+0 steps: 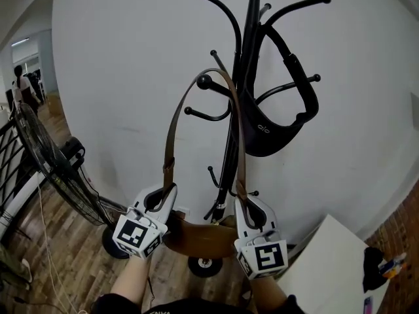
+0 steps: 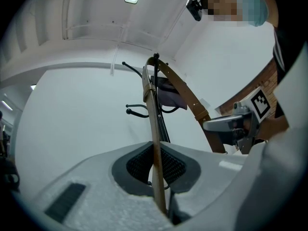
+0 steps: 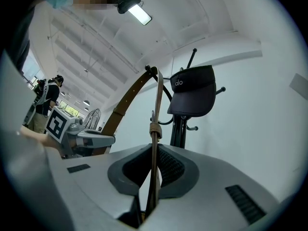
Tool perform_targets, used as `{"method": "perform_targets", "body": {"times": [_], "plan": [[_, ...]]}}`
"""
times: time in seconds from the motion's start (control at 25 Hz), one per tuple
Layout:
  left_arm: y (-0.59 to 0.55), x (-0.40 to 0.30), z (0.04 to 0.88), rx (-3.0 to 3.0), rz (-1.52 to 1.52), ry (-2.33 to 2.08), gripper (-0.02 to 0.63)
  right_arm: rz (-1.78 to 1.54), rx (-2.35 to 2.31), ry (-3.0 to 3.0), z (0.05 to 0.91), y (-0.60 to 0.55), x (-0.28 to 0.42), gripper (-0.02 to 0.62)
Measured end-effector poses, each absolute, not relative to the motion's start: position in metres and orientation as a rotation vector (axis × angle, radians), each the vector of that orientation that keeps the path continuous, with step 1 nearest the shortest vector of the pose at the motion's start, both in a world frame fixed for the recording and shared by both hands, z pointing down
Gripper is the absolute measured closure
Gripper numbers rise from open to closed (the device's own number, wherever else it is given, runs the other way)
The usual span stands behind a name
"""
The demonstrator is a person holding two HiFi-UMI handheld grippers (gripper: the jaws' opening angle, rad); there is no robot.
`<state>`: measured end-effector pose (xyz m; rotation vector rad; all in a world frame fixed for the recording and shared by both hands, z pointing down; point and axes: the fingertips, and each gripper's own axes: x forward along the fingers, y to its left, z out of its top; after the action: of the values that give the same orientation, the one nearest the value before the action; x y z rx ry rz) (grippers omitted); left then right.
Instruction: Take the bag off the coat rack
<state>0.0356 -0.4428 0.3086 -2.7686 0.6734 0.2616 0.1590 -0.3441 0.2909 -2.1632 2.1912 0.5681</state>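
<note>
A brown bag (image 1: 200, 237) hangs low in front of the black coat rack (image 1: 247, 51). Its long brown strap (image 1: 171, 133) loops up over a ball-tipped hook (image 1: 204, 82). My left gripper (image 1: 162, 195) is shut on the strap's left side just above the bag. My right gripper (image 1: 249, 205) is shut on the right side at about the same height. In the left gripper view the strap (image 2: 153, 124) runs up from between the pads (image 2: 166, 165) to the hook. The right gripper view shows the strap (image 3: 156, 114) pinched the same way, with its buckle loop just above the jaws.
A black visor cap (image 1: 281, 120) hangs on the rack's right hooks. A standing fan (image 1: 46, 156) is at the left, on the wood floor. A white table corner (image 1: 327, 267) lies at the lower right. A person (image 1: 23, 84) stands far off at the left.
</note>
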Motion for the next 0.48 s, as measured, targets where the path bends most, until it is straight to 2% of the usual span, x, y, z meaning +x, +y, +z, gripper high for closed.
{"method": "perform_targets", "body": {"times": [0.48], "plan": [[-0.425,0.003,0.300,-2.705,0.285,0.801,0.594,0.599,-2.021,2.255,0.281,-0.336,0.137,0.568]]}}
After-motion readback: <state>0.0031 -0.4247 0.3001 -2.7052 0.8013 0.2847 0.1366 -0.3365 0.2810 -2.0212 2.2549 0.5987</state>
